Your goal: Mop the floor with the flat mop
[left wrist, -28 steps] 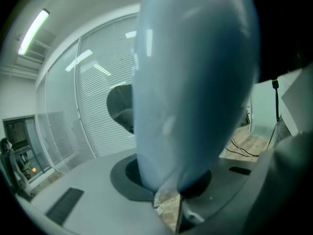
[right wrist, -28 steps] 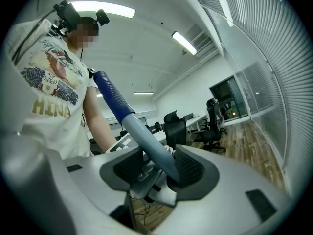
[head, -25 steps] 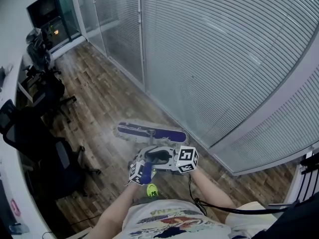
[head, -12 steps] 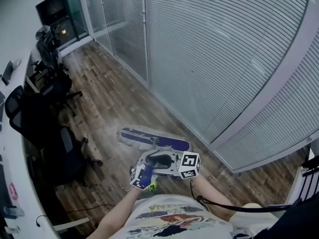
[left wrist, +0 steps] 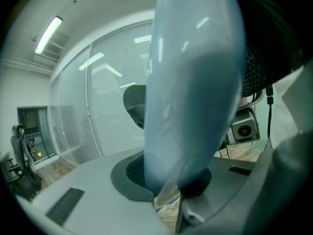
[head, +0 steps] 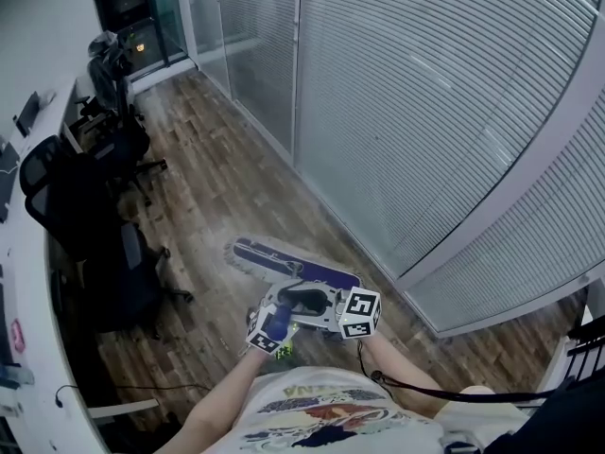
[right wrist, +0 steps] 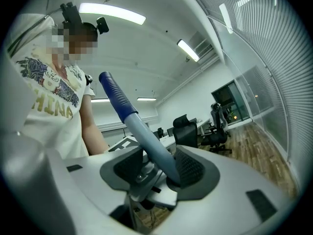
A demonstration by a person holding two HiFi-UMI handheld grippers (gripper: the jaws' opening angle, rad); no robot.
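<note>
The flat mop point(head: 293, 265) is held by its handle point(right wrist: 146, 142) in both claws, close to the person's body. The left claw point(left wrist: 171, 182) is nearly closed, its pads pressed on the pale blue shaft that fills most of its view. The right claw point(right wrist: 156, 173) stands wider: the handle lies against one pad, and a pale fitting on the shaft takes up the rest of the gap, so it too reads as a grip. In the head view the two claws sit side by side on the handle, and the mop's blue, white-fringed head lies flat on the floor point(head: 217, 187) just ahead of them, near the foot of the glass partition point(head: 425, 112). This looks like mid-stroke mopping. The next move probably calls for pushing the head along the planks beside the glass while both grips stay firm and the head stays flat. The floor is dark wood plank, running away as a corridor between the blind-covered glass on the right and a row of black office chairs point(head: 95, 253) along a white worktop point(head: 14, 253) on the left.
</note>
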